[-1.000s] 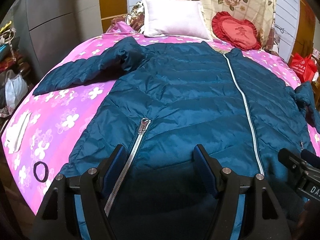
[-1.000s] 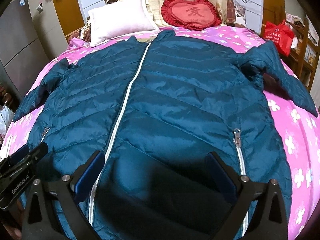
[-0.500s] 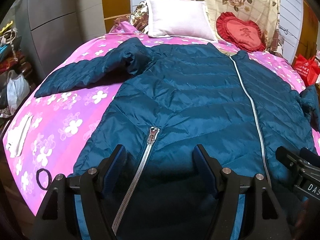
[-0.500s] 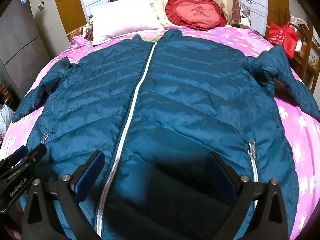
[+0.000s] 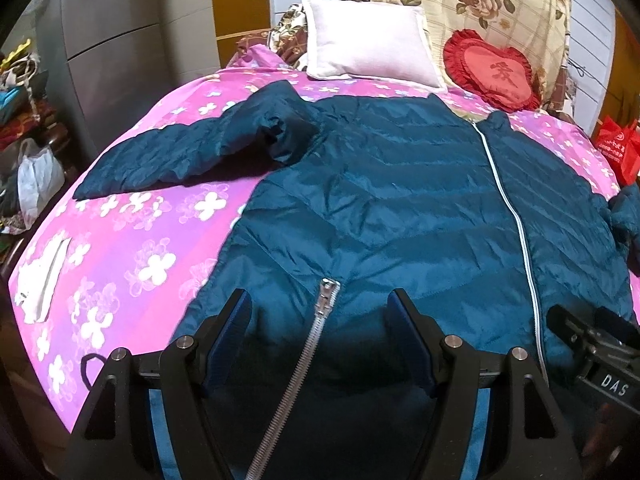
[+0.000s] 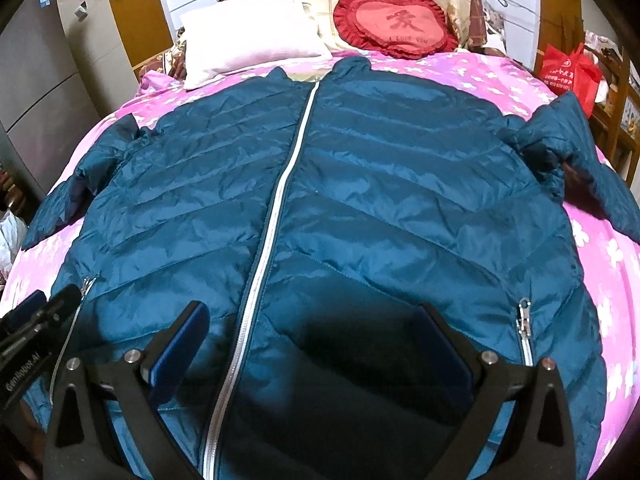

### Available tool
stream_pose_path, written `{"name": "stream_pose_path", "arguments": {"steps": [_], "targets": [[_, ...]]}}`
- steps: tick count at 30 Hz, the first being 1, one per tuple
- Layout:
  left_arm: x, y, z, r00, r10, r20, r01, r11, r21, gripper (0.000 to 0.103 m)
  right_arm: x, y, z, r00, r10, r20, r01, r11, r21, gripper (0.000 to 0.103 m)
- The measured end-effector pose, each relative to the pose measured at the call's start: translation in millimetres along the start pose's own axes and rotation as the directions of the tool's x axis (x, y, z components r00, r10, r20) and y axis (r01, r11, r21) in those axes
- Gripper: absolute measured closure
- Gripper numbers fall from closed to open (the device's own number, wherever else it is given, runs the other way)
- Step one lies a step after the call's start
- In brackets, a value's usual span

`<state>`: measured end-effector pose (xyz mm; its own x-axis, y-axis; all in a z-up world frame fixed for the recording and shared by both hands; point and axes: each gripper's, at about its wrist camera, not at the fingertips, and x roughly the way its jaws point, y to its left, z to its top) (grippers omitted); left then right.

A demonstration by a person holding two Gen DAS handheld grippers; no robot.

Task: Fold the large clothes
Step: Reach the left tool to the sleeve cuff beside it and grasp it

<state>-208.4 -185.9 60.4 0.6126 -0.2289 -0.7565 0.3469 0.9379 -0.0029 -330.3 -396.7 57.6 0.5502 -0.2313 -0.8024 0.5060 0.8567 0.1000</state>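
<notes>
A dark teal quilted jacket (image 5: 400,208) lies front up on the pink flowered bedspread (image 5: 132,248), zipped shut with a white zipper, collar toward the pillows. It also fills the right wrist view (image 6: 360,200). Its left sleeve (image 5: 180,156) stretches out to the left, its right sleeve (image 6: 580,160) to the right. My left gripper (image 5: 320,320) is open and empty above the hem, astride the left pocket zipper (image 5: 326,296). My right gripper (image 6: 312,336) is open and empty above the hem, right of the main zipper (image 6: 280,208).
A white pillow (image 5: 368,44) and a red heart cushion (image 5: 492,70) lie at the bed's head. A red bag (image 6: 568,68) stands at right. A black hair tie (image 5: 90,364) and white cloth (image 5: 40,280) lie near the bed's left edge. Grey cabinets stand at left.
Both grippers have drawn back toward the hem and tilted up a little, so more of the jacket and the pillows shows. Both stay open. The jacket has not moved.
</notes>
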Motion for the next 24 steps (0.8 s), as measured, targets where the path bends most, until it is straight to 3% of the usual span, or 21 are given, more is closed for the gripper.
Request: {"name": "stream_pose_path", "arguments": {"steps": [8, 16, 19, 22, 24], "targets": [[6.5, 27.7, 15.7, 1.000, -0.002, -0.010, 0.002, 0.999, -0.039, 0.057, 11.5, 6.2, 4.2, 1.000, -0.013, -0.007, 0.013, 1.000, -0.025, 0.000], [20.4, 137.5, 56.0, 1.000, -0.019, -0.014, 0.015, 0.967, -0.256, 0.057, 12.2, 8.5, 3.8, 1.000, 0.001, -0.010, -0.002, 0.999, -0.038, 0.000], [29.4, 195.6, 72.6, 1.000, 0.015, 0.000, -0.014, 0.930, -0.366, 0.057, 12.3, 9.5, 4.2, 1.000, 0.004, -0.010, -0.004, 0.999, -0.039, 0.000], [41.3, 258.8, 83.1, 0.999, 0.048, 0.027, -0.027, 0.858, -0.513, 0.057, 12.0, 11.7, 3.8, 1.000, 0.007, -0.012, -0.008, 0.999, -0.048, 0.000], [56.9, 301.3, 87.4, 0.998, 0.067, 0.017, -0.044, 0.794, -0.606, 0.057, 12.4, 15.2, 3.3, 1.000, 0.012, -0.013, -0.013, 0.998, -0.057, 0.000]]}}
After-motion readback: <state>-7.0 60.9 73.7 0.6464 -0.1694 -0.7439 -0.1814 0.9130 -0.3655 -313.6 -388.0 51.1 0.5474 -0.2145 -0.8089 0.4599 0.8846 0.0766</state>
